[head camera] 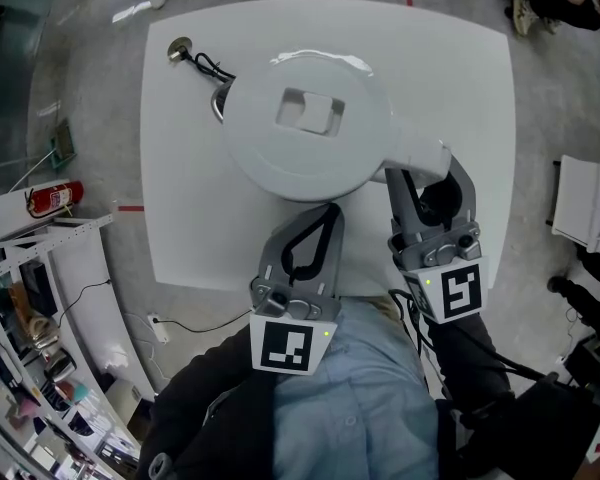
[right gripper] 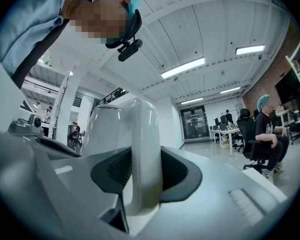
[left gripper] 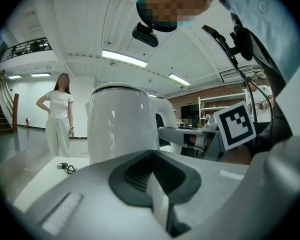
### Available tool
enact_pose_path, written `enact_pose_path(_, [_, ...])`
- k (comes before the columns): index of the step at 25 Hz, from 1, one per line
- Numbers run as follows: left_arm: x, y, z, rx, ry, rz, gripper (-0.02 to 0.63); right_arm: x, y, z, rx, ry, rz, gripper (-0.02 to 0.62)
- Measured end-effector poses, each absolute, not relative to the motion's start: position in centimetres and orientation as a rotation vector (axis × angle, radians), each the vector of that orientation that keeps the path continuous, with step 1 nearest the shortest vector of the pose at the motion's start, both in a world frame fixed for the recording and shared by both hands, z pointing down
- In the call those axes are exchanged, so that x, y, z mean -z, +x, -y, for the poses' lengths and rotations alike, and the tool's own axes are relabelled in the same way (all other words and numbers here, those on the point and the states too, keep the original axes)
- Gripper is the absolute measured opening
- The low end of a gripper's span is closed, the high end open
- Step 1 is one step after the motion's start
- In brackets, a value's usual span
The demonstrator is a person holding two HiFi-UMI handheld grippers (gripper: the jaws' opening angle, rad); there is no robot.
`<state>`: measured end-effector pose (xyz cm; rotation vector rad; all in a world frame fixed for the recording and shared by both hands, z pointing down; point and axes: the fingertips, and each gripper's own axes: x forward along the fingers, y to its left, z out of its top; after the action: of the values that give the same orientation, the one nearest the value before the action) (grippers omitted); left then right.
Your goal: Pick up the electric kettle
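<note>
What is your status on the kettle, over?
Right gripper shut on handle of electric kettle. Left gripper shut, empty, at kettle's near side. Kettle upright over table, cord behind it. Nothing in the way.

kettle handle [head camera: 420,154]: partly hidden by right hand-held gripper [head camera: 428,184] | cord end [head camera: 180,50]: indistinct

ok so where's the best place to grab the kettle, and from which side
Take the handle, coming from the kettle's near right side, where it juts clear of the body. It is a narrow upright bar that fits between jaws; the round body looks far too wide. The right tongs are closed on it there.
</note>
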<state>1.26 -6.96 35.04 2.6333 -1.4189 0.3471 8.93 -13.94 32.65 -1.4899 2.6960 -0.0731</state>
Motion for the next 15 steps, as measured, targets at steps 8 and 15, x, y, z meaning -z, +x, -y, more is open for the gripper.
enact_pose_path(8, [-34.3, 1.1, 6.9, -0.336, 2.649, 1.428, 0.0, -32.4, 9.3, 13.9, 0.096, -1.516, -2.686, 0.169])
enact_pose_path(15, [-31.0, -0.6, 5.9, -0.289, 2.684, 1.431, 0.0, -29.3, 8.8, 12.8, 0.074, -1.572, -2.647, 0.169])
